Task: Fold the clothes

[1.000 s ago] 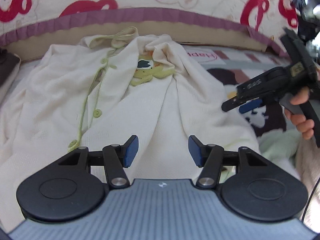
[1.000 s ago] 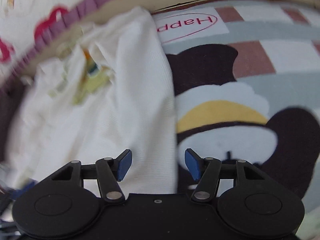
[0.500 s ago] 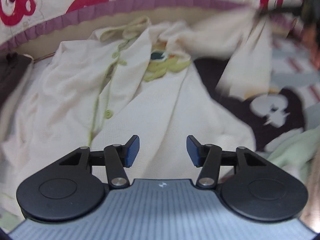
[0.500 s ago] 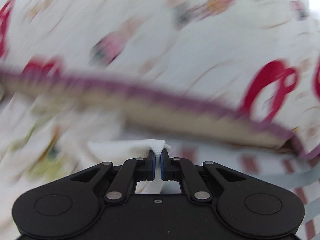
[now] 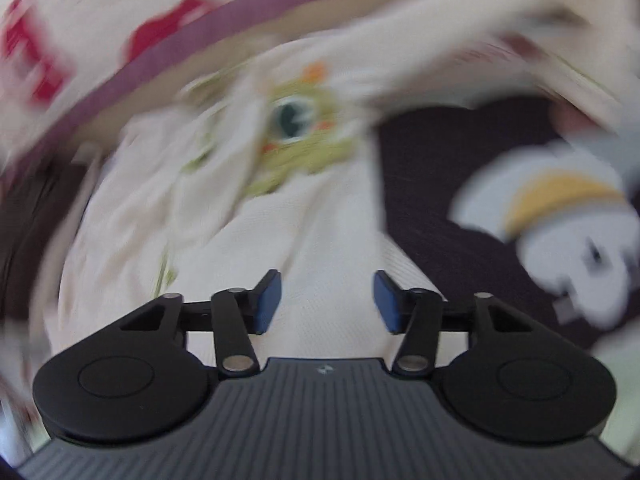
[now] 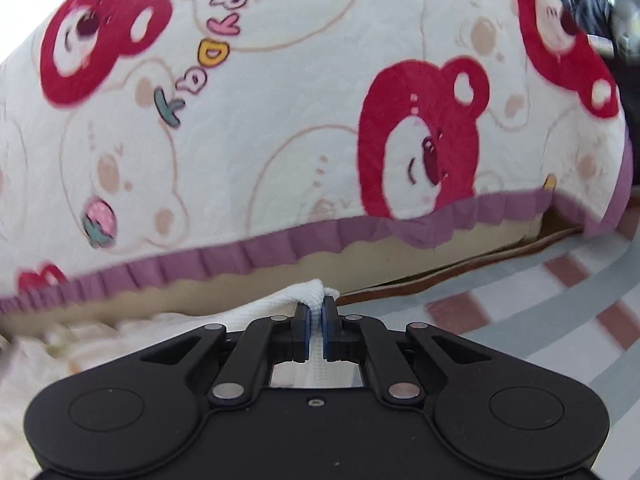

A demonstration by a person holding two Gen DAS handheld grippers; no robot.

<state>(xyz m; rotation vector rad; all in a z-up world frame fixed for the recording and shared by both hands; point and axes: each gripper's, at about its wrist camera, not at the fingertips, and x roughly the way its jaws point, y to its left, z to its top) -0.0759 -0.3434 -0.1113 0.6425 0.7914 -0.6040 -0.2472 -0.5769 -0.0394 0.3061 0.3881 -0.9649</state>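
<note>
A cream baby garment (image 5: 312, 232) with a green cartoon patch (image 5: 296, 132) and green-trimmed buttons lies crumpled on the bed, blurred in the left wrist view. My left gripper (image 5: 327, 306) hovers open just above its lower part, nothing between the blue pads. One sleeve (image 5: 460, 56) is stretched up and to the right across the top of that view. In the right wrist view my right gripper (image 6: 317, 320) is shut on a bunched fold of the cream garment (image 6: 308, 294), lifted off the bed.
A bear-print quilt (image 6: 280, 120) with a purple frill (image 6: 240, 258) rises behind the garment. The bed sheet (image 5: 460, 200) has a dark cartoon print with white and yellow shapes; striped sheet (image 6: 560, 300) lies to the right.
My right gripper has shut on the garment's right side and pulled it up and rightwards. The left gripper stayed open and moved closer over the garment, swinging right.
</note>
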